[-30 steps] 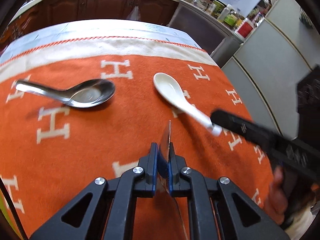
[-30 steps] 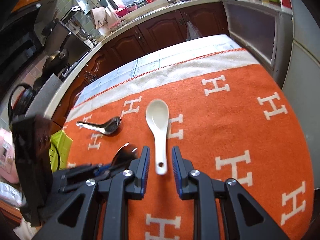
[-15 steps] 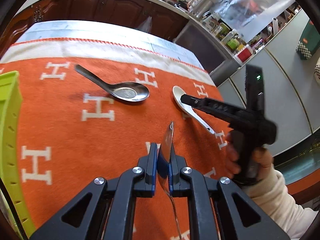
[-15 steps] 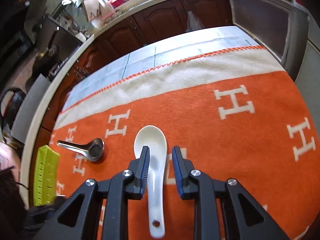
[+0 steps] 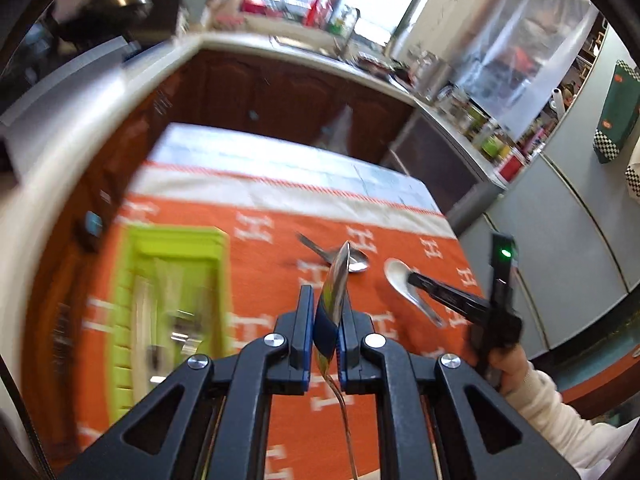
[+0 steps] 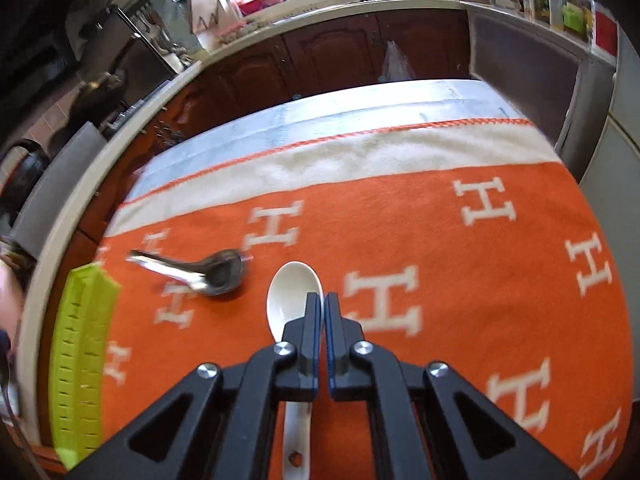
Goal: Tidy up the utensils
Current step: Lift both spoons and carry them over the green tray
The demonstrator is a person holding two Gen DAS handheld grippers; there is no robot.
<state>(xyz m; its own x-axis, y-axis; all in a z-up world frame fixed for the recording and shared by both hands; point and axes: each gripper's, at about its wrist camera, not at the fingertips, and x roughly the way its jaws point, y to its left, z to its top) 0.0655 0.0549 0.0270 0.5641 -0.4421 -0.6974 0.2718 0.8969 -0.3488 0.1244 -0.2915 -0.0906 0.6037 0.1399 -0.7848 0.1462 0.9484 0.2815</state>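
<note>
My left gripper (image 5: 325, 330) pinches a metal spoon (image 5: 335, 292), apparently bound for the green tray (image 5: 176, 240) at left; my right gripper (image 6: 322, 334) pinches the white ceramic spoon (image 6: 290, 292).

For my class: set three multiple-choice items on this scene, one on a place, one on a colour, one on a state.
1. In the right wrist view, the steel spoon lying on the cloth is: A left of the white spoon; B right of it; C on the counter.
2. The tray is: A red; B lime green; C black.
3. The left gripper is: A wide open; B shut on nothing; C shut on a second steel spoon.
A: it lies left of the white bowl. B: its slotted wall is lime. C: the jaws pinch that spoon's bowl.
</note>
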